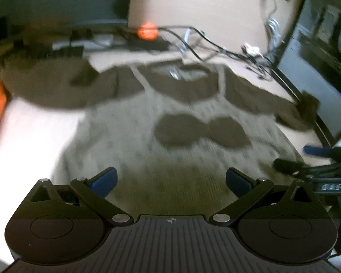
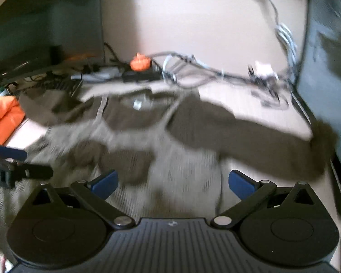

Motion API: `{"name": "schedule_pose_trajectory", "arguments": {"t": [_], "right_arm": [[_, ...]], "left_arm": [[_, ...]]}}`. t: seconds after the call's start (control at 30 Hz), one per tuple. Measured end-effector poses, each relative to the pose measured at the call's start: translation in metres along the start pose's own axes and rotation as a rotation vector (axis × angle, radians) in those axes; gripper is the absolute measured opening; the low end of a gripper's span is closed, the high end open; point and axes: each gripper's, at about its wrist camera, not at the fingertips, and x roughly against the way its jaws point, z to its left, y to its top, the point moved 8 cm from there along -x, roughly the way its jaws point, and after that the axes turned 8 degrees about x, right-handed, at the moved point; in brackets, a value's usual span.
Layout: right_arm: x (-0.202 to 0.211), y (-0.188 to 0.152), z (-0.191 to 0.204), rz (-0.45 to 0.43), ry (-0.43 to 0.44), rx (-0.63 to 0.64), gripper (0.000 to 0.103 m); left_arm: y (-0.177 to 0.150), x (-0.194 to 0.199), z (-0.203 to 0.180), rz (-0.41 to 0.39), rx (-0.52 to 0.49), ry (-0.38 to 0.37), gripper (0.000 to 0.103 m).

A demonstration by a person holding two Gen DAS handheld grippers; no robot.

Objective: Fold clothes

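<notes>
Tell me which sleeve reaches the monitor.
The sleeve stretched out toward the right: its cuff ends against the dark monitor. The other sleeve points toward the orange cloth.

Dim, heavily motion-blurred fisheye views, edges bowed and darkened, nothing beyond the jaws sharp.

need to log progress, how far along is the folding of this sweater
Barely started. Done: the sweater lies spread flat on the table, both sleeves out to the sides. In hand: nothing; the left gripper and right gripper are both open above its hem. Left: every fold, sleeves and body.
</notes>
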Motion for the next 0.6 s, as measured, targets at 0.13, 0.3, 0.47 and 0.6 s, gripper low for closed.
{"name": "schedule_pose_trajectory", "arguments": {"t": [0.13, 0.3, 0.47, 0.6], "right_arm": [[-0.051, 0.024, -0.014, -0.008, 0.027, -0.052, 0.103], [-0.096, 0.013, -0.036, 0.065, 0.020, -0.101, 0.103], [-0.105, 0.006, -0.047, 0.064, 0.026, -0.082, 0.103], [-0.108, 0.006, -0.043, 0.065, 0.006, -0.031, 0.103]], "left_arm": [[0.019, -0.033, 0.005, 0.038, 0.028, 0.056, 0.103], [0.026, -0.056, 0.006, 0.077, 0.051, 0.101, 0.103], [0.022, -0.071, 0.014, 0.122, 0.088, 0.137, 0.103], [0.020, -0.076, 0.013, 0.136, 0.094, 0.180, 0.103]]}}
